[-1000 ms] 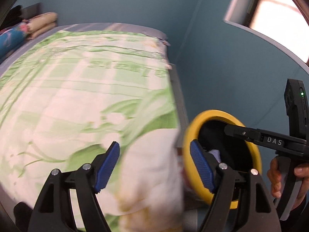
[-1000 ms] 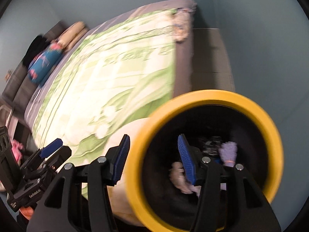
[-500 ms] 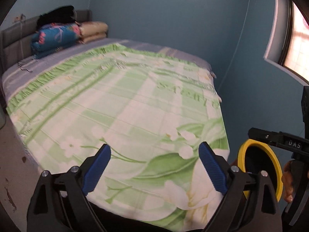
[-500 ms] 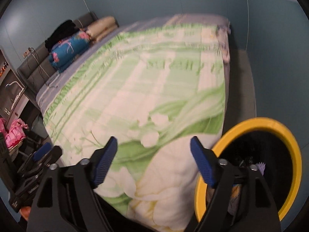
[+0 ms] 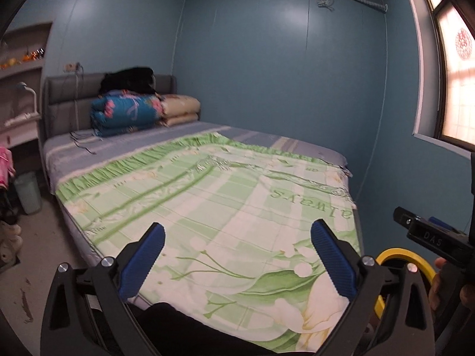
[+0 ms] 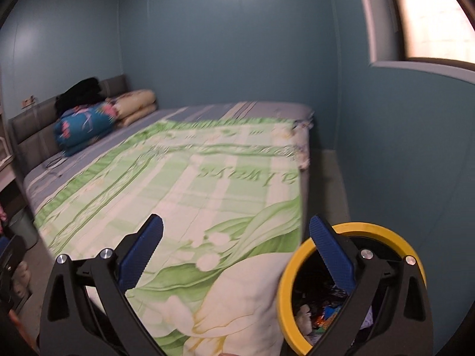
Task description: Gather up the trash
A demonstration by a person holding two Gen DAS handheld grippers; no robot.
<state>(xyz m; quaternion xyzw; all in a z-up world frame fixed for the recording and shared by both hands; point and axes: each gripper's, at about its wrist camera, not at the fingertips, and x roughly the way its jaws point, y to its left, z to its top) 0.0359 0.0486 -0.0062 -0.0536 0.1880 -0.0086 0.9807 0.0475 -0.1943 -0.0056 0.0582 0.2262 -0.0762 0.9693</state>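
Two matching hand-held grippers are seen, each from its own camera. The left gripper (image 5: 237, 255) is built of two black plastic arms with triangular cut-outs near their bases. Each arm is tipped with a long blue pad (image 5: 142, 262) covered in fine ribbing. Two round silver screws (image 5: 106, 261) are set into the top of each arm. The right gripper (image 6: 236, 253) is made the same way, with black arms, ribbed blue pads (image 6: 332, 255) and silver screw heads (image 6: 366, 254). From the left camera, the right gripper's black body is seen side-on, marked "DAS" (image 5: 432, 242) in pale letters. Fingertips (image 5: 439, 264) are glimpsed behind it; no sleeve can be made out.
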